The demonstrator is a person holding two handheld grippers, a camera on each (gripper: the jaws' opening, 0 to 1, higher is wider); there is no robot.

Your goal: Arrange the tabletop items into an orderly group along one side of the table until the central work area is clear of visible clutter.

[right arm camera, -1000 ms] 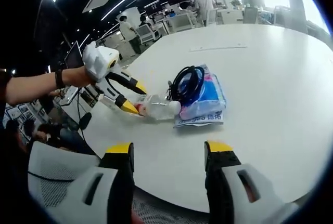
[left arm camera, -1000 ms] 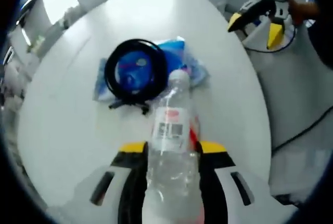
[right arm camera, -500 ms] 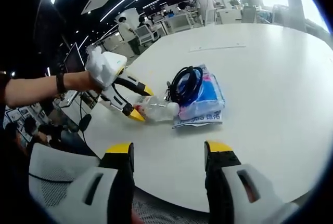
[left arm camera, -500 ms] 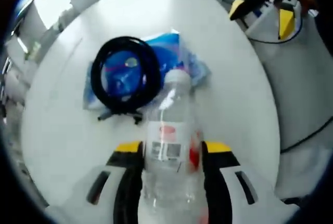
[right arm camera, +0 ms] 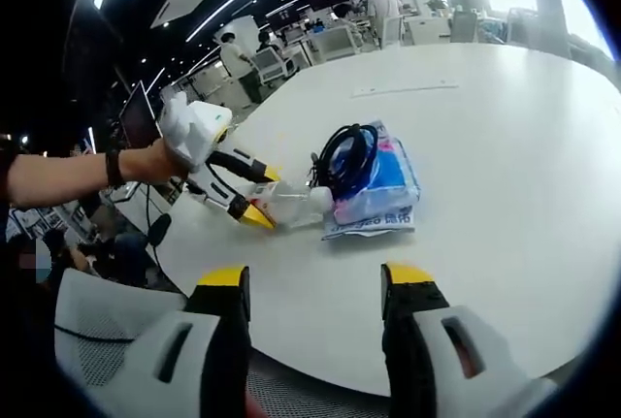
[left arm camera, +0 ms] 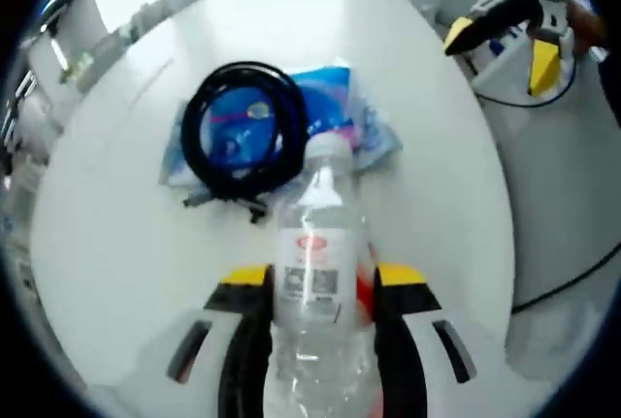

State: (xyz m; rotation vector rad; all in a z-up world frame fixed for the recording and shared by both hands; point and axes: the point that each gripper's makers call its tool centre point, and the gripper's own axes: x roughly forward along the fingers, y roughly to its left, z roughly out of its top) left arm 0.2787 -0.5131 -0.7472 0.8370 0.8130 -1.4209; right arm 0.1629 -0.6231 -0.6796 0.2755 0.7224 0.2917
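My left gripper (left arm camera: 318,282) is shut on a clear plastic water bottle (left arm camera: 315,273) with a white cap and red label, its cap pointing at a blue tissue pack (left arm camera: 340,112). A coiled black cable (left arm camera: 238,132) lies on that pack. In the right gripper view the left gripper (right arm camera: 254,195) holds the bottle (right arm camera: 291,203) low over the white table (right arm camera: 485,117), its cap beside the tissue pack (right arm camera: 383,185) and the black cable (right arm camera: 349,154). My right gripper (right arm camera: 315,282) is open above the table's near edge, with nothing between its jaws, and it appears at the upper right (left arm camera: 505,35) of the left gripper view.
A person's hand and forearm (right arm camera: 87,171) carry the left gripper. Chairs and desks with people stand beyond the table's far edge. A black cord (left arm camera: 572,263) runs over the floor to the right of the table (left arm camera: 116,243).
The left gripper has carried the bottle a little closer to the tissue pack, so its cap now sits right beside the pack. The right gripper has stayed put.
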